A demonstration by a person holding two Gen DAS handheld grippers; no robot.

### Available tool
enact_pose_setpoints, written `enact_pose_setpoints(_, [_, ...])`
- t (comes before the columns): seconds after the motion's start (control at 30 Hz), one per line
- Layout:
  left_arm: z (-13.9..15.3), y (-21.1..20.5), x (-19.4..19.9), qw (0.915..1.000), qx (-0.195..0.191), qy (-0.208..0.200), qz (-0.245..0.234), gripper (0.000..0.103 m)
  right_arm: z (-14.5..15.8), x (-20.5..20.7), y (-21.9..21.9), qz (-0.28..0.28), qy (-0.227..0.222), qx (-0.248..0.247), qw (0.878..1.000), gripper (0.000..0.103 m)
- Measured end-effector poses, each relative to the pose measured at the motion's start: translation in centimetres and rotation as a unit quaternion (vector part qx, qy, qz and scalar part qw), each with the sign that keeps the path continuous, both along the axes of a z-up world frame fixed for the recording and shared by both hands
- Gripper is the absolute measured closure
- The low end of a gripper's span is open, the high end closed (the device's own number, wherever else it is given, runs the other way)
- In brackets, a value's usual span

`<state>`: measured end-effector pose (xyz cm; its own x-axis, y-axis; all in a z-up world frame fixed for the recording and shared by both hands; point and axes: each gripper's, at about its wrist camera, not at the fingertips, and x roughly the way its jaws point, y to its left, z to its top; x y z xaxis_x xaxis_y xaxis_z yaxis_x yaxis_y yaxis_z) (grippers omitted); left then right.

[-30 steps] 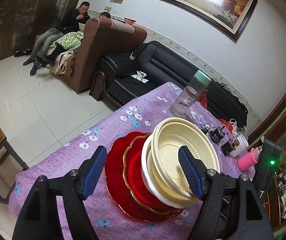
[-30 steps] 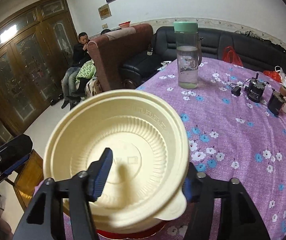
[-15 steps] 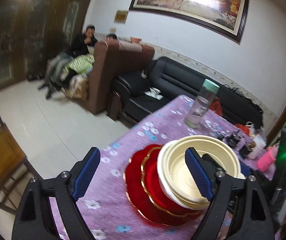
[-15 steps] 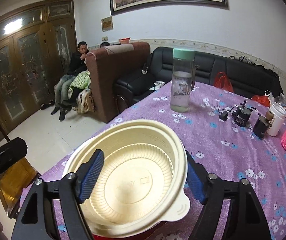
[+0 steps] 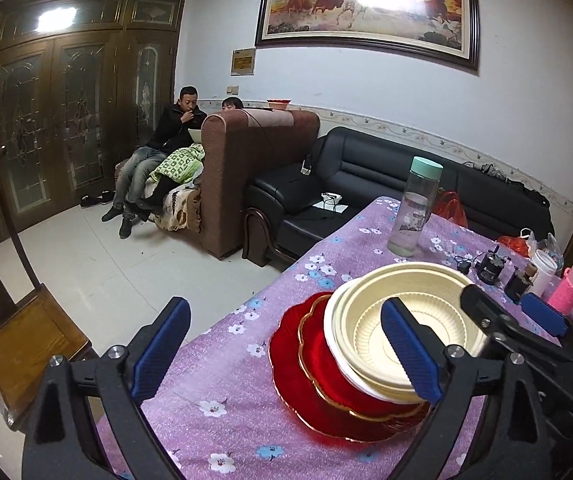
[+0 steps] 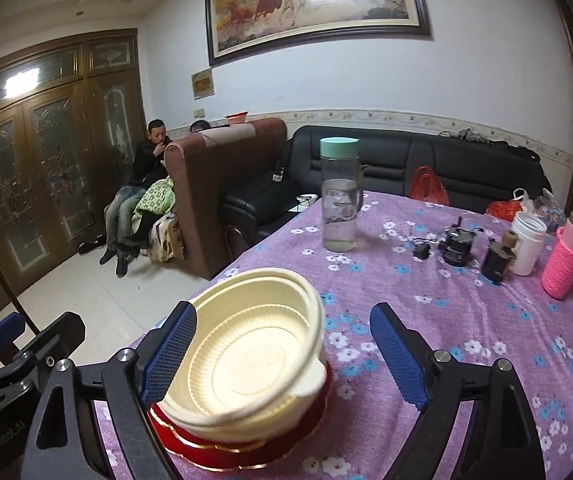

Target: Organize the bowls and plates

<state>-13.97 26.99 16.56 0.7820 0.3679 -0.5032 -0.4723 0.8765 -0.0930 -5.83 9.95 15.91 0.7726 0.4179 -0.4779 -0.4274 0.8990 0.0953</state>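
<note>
left wrist: two cream bowls on two red plates; both claws released.

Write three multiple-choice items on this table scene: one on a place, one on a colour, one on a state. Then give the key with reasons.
1. Where do the cream bowls sit?
A. on the red plates
B. on the sofa
C. beside the pink bottle

2. What colour is the water bottle cap?
A. red
B. mint green
C. black

3. How is the right claw?
A. shut on a bowl
B. shut on nothing
C. open

Key: 1 A, the bowls are nested on the stacked red plates. 2 B, the cap shows pale green in both views. 3 C, its blue pads stand wide apart, the right pad clear of the bowls.
</note>
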Motion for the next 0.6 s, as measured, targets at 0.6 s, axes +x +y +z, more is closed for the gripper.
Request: enact_pose_setpoints(0.6, [0.0, -5.4, -2.9, 0.9984, 0.054, -0.002, 0.018, 0.0, -2.1, -3.2, -5.3, -0.03, 0.03, 0.03, 0.999, 0.011])
